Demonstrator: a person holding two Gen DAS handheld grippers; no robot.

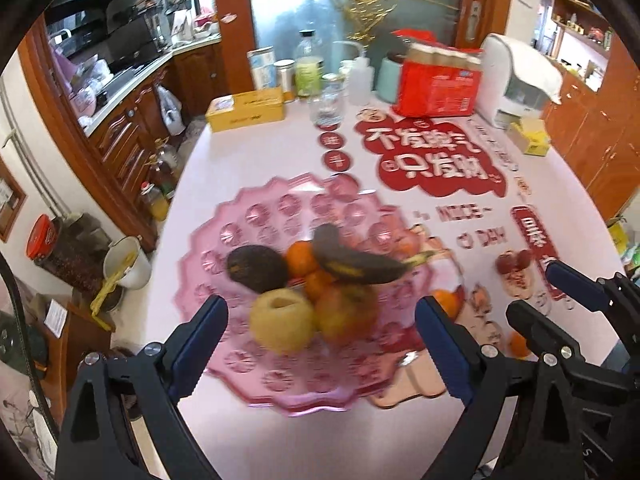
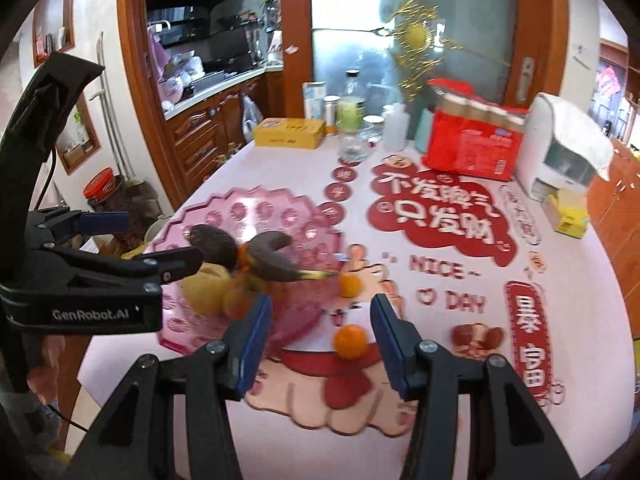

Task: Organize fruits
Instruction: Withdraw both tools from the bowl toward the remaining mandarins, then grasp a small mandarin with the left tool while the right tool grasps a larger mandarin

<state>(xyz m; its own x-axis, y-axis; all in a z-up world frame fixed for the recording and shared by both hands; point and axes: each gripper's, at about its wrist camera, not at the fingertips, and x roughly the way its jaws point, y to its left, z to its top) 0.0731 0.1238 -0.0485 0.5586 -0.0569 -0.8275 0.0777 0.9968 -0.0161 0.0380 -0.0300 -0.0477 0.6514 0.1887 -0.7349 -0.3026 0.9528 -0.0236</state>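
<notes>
Pink scalloped fruit tray (image 1: 240,216) sits on the left part of the desk (image 1: 248,160), on a pale pink cloth with red printed patches. Fruit heaped near its middle: dark avocado (image 1: 256,268) at left, long axis roughly level across the left wrist view; yellow-green apple (image 1: 282,320) nearest the camera, stem hollow facing up; reddish apple (image 1: 346,314) just beside it on the right, blurred; oranges (image 1: 302,260) behind, touching the avocado. Across the top of the heap lies a blackened banana (image 1: 352,262), long axis running from upper left down to the right, its yellowish stem end pointing right past the tray's middle. Left gripper (image 1: 322,324) hangs above the near side of the tray, jaws wide, nothing between the pads; the two apples show through the gap. To the right of the tray, two loose oranges rest on the desk cloth: one just off the tray's edge (image 2: 349,284), one nearer the camera (image 2: 351,342), apart from each other. Right gripper (image 2: 318,340) hangs over this spot, jaws partly apart and empty, the nearer orange visible in the gap but not touched. Farther right, red dates (image 2: 478,336) lie on the cloth. At the back of the desk, left to right: yellow box (image 2: 289,133), glass jars and bottles (image 2: 352,120), red package (image 2: 472,144), white appliance (image 2: 560,152).
</notes>
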